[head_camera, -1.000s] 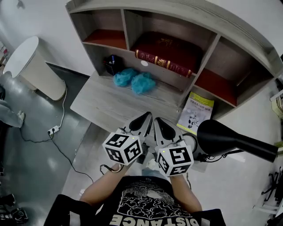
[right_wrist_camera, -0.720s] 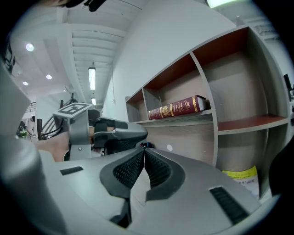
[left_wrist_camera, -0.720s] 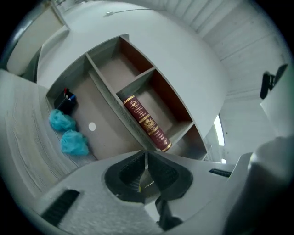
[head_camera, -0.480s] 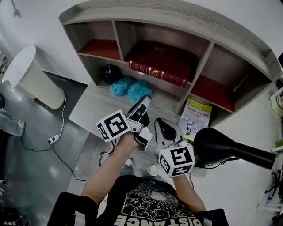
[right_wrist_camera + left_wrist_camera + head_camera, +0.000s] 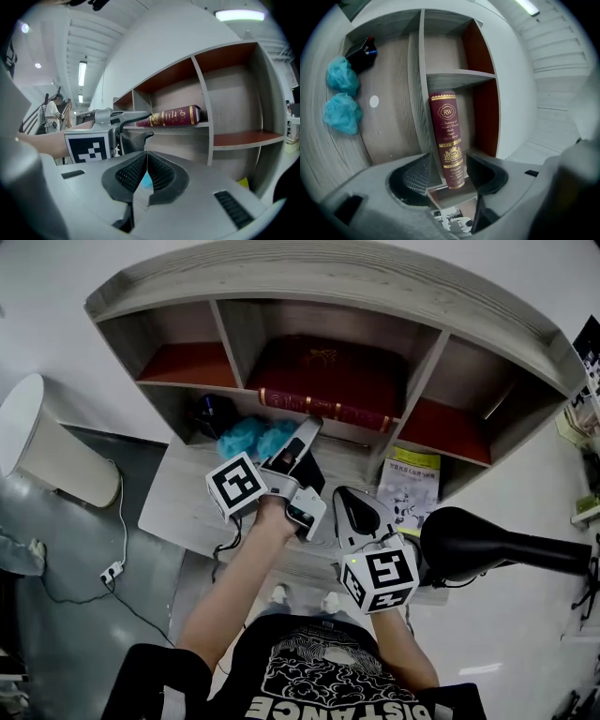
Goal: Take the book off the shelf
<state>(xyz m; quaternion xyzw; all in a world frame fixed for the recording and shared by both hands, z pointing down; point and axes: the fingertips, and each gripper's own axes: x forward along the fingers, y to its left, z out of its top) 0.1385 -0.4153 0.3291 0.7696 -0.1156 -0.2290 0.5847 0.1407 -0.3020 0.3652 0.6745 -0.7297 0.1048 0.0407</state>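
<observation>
My left claw [image 5: 449,168] rolled on side so jaw gap matches flat-lying book [image 5: 446,136]; jaws just opening, wide, holding nothing; spine dead ahead in gap, untouched, on shelf [image 5: 454,75]

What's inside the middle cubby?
Only a red book, lying flat, spine outward. It covers most of the cubby floor, so anything beneath it can't be seen.

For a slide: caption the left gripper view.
Left hand-held gripper, jaws just opened, with the shelved maroon book framed between them.
</observation>
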